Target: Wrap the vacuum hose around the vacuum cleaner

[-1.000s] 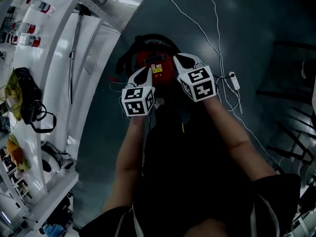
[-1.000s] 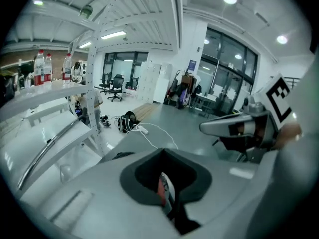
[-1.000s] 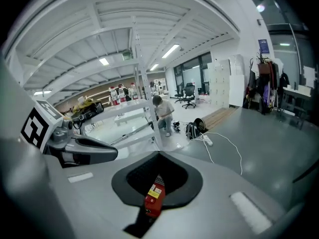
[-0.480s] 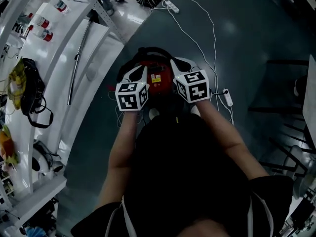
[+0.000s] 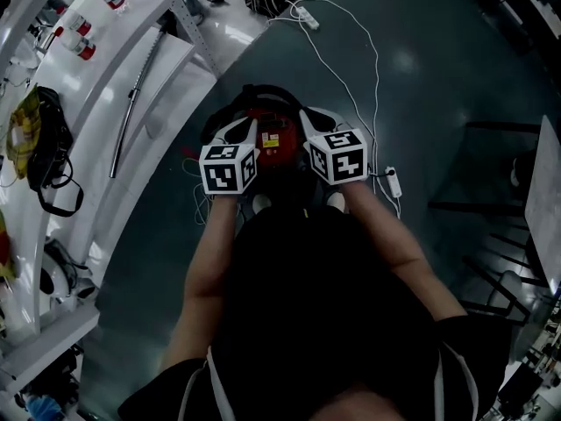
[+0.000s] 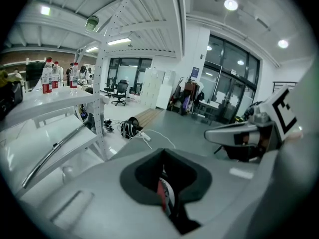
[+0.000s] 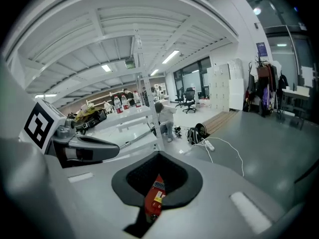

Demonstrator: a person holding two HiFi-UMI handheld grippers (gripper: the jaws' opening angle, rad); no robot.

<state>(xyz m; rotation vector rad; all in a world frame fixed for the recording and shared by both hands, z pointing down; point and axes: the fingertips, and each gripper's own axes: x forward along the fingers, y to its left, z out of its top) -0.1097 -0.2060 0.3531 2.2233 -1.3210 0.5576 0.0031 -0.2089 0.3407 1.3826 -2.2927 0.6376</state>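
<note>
The person stands on a grey floor [image 5: 456,77] and holds both tools out in front, side by side and close together, above a red vacuum cleaner [image 5: 279,139] that sits on the floor just ahead of their feet. A black hose [image 5: 263,93] curves round the far side of the vacuum cleaner's body.

The left tool [image 5: 241,128] is pressed together with nothing pinched. In the left gripper view its jaws meet along their length, and only a sliver of the vacuum cleaner [image 6: 163,193] shows through the dark opening between them. The right tool [image 5: 316,119] is likewise pressed together and empty. In the right gripper view the red body with its label [image 7: 154,198] shows below the closed jaws. Each tool appears in the other's view: the right tool [image 6: 244,133] at the right of the left gripper view, the left tool [image 7: 84,146] at the left of the right gripper view.

To the person's left stands white shelving [image 5: 149,68]. On it lie a long metal tube [image 5: 131,117], some bottles [image 5: 83,46] and a black bag [image 5: 44,139]. Further off on the floor lies a white power strip [image 5: 305,14], and its thin white cable [image 5: 375,60] trails down past the right of the vacuum cleaner. In the right gripper view another person [image 7: 164,116] crouches beside the shelving.
</note>
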